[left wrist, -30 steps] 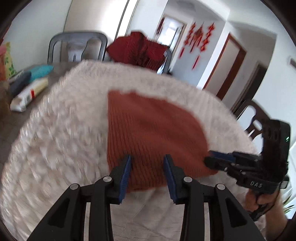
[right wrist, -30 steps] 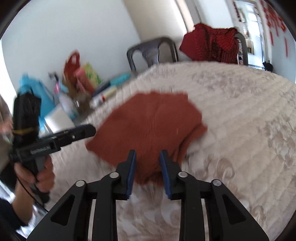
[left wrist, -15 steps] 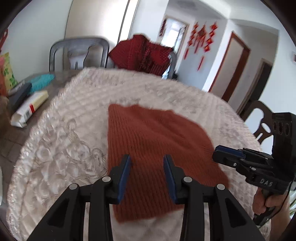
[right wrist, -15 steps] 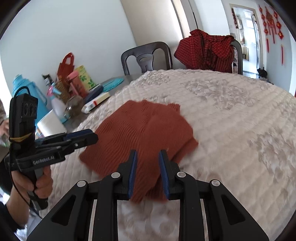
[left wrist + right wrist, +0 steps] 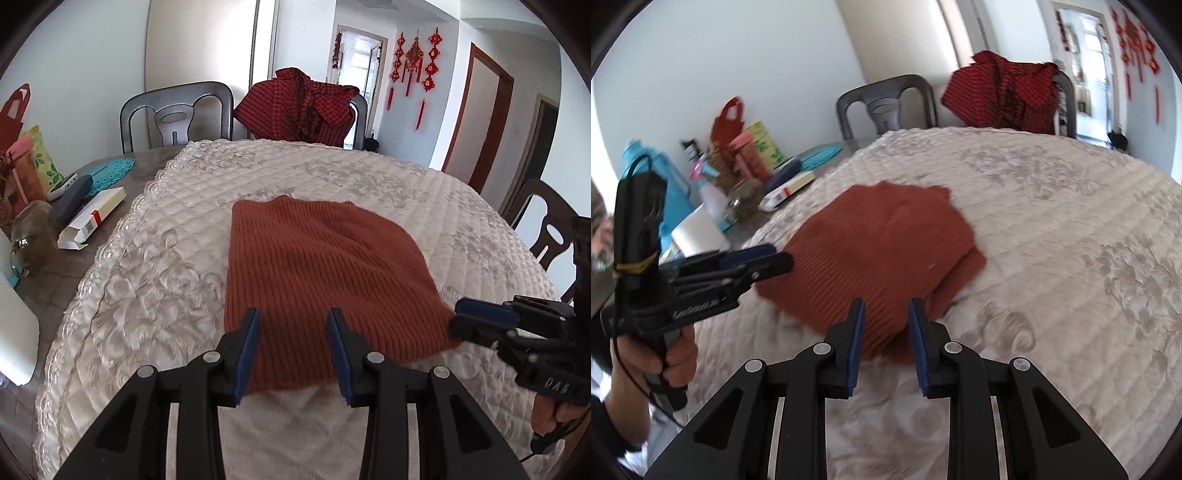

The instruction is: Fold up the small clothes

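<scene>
A rust-red ribbed knit garment lies folded flat on the cream quilted table cover; it also shows in the right wrist view. My left gripper is open and empty, just above the garment's near edge. My right gripper is open and empty, over the garment's near right corner. The right gripper shows in the left wrist view at the garment's right corner. The left gripper shows in the right wrist view at the garment's left edge.
On the bare table at the left lie a white carton, a dark case, a teal mat and a glass jar. Bottles and bags stand there too. Chairs ring the table; one carries a red checked cloth.
Both grippers have pulled back from the garment towards the near table edge. The garment has settled flat and the blur has gone. Both jaws stay open.
</scene>
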Tool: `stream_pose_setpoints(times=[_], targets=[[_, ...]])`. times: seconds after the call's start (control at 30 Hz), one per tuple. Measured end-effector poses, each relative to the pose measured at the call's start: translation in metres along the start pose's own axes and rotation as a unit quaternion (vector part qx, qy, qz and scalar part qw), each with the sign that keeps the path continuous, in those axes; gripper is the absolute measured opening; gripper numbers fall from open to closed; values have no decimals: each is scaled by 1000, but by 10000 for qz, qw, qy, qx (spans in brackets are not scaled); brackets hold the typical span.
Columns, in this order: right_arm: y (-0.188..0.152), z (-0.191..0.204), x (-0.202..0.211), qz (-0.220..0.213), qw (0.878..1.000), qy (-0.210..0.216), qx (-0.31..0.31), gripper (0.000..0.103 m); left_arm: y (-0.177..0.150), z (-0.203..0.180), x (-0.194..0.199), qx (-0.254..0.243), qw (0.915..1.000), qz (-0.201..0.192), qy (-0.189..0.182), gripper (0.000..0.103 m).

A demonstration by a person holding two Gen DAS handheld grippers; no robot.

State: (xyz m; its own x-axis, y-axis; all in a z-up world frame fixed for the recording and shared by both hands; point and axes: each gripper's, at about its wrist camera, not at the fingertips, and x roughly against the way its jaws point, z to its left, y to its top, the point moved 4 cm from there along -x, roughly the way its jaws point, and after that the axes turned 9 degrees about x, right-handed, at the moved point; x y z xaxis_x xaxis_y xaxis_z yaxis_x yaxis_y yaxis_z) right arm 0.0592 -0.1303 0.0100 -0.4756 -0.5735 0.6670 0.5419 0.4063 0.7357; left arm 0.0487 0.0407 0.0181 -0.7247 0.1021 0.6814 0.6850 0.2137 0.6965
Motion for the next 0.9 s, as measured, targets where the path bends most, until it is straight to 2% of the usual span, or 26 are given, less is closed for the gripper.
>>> stream_pose_setpoints(times=[0.13,0.27,0.4,0.5,0.53,0.63,0.67,0.73,0.9], targets=[[-13,-3,-20,370,9993,-86,-23,25,-8,1,-9,20,9998,151,117,40],[-14,0,-7,230,9997,-96,-12,25,-10,-1,2,25,9999,81,90,40],[-19,7,5,265,9996,-104,66,25,-16,1,12,5,9998,66,190,40],[-26,13,11,352,9992,-120,117,25,-24,5,17,-33,9996,103,261,48],[-28,14,13,364,9991,-146,140,27,-26,6,19,-41,9995,117,299,48],[-35,15,20,399,9986,-302,194,43,-33,11,22,-61,9991,158,394,49],[-38,15,22,400,9984,-342,198,45,-35,14,23,-52,9989,170,425,51],[-41,14,22,443,9978,-446,210,46,-38,18,21,-45,9987,195,478,55],[-52,7,10,734,9942,-738,267,46,-46,29,10,47,9971,386,655,55]])
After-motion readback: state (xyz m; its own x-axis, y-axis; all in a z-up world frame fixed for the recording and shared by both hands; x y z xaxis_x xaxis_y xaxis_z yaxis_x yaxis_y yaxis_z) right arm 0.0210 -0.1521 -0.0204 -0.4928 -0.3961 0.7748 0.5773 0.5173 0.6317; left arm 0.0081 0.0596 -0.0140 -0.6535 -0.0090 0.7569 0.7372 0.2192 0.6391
